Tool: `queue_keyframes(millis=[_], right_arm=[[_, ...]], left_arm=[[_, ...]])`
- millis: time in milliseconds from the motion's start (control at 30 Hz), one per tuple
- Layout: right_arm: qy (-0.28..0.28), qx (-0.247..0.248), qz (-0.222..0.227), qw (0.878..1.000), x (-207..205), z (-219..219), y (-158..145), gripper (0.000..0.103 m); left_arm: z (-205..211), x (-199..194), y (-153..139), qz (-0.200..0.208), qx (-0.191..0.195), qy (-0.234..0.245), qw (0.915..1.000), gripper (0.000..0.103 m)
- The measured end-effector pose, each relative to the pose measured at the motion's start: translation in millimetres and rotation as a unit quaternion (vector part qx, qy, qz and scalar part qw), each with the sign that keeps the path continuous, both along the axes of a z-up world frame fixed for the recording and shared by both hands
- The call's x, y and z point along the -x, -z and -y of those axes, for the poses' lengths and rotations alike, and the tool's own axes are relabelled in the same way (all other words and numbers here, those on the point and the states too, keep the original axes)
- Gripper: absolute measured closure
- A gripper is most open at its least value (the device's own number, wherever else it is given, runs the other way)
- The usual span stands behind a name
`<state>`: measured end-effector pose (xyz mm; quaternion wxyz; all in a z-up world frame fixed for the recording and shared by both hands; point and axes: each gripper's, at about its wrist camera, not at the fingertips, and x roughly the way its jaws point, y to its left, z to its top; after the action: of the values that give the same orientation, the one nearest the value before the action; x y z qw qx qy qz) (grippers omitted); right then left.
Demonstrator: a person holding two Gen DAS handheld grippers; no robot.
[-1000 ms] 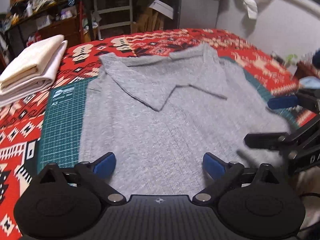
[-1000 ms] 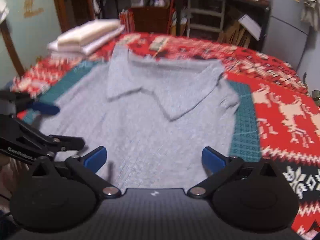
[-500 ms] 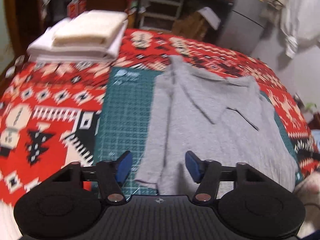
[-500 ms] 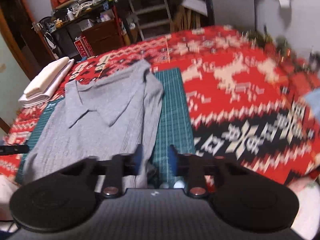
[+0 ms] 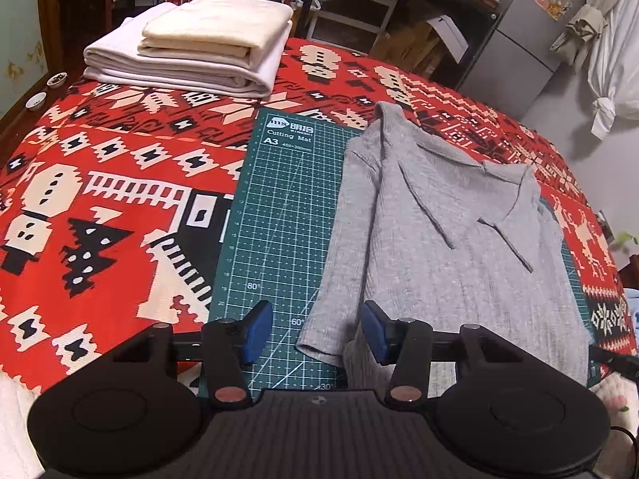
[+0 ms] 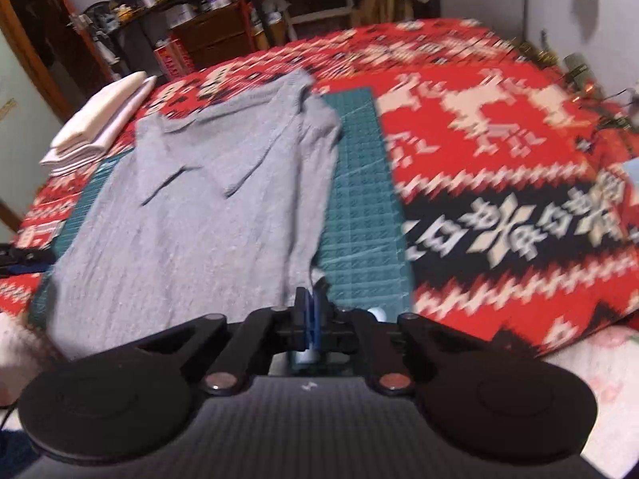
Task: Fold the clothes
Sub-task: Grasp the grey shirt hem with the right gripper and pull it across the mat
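1. Your left gripper [image 5: 315, 329] has its fingers apart around the cuff of the grey shirt [image 5: 451, 255], which lies flat on the cutting mat [image 5: 275, 215]; close fully on the cuff first.
2. Your right gripper [image 6: 310, 319] looks pinched on the other cuff; lift both evenly inward.

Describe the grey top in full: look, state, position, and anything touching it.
The grey top is a ribbed knit with a flat pointed collar, lying face up on the green cutting mat, sleeves along its sides. The left gripper straddles one cuff, jaws open. The right gripper is shut at the other sleeve's end.
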<state>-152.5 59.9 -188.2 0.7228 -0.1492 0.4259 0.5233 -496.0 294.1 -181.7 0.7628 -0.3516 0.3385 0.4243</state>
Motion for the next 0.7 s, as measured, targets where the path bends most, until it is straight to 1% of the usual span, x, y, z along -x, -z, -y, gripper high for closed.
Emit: queue_keyframes(millis=[133, 233, 367, 433, 500, 567, 633, 700], right_arm=[[0.044, -0.013, 0.032, 0.998, -16, 4, -13, 0.101], [0.076, -0.009, 0.052, 0.996, -34, 1, -15, 0.101], [0.123, 0.013, 0.086, 0.989, -56, -9, -9, 0.101], [0.141, 0.029, 0.086, 0.986, -65, -14, -5, 0.101], [0.147, 0.032, 0.084, 0.985, -67, -16, -2, 0.101], [0.151, 0.032, 0.082, 0.985, -69, -17, 0, 0.101], [0.152, 0.031, 0.080, 0.985, -69, -16, 0, 0.101], [0.155, 0.031, 0.076, 0.984, -70, -16, 0, 0.101]], left_arm=[[-2, 5, -1, 0.003, -0.001, -0.008, 1.0000, 0.056], [-5, 9, 1, 0.009, 0.004, -0.010, 0.9999, 0.060], [-6, 9, 5, 0.005, 0.008, -0.009, 0.9999, 0.064], [-6, 6, 7, -0.001, 0.006, -0.001, 1.0000, 0.066], [-5, 2, 9, -0.009, 0.001, 0.010, 0.9999, 0.070], [-4, -2, 10, -0.020, -0.009, 0.019, 0.9996, 0.073], [-3, -8, 9, -0.045, -0.022, 0.026, 0.9984, 0.084], [-2, -16, 8, -0.079, -0.028, 0.033, 0.9960, 0.091]])
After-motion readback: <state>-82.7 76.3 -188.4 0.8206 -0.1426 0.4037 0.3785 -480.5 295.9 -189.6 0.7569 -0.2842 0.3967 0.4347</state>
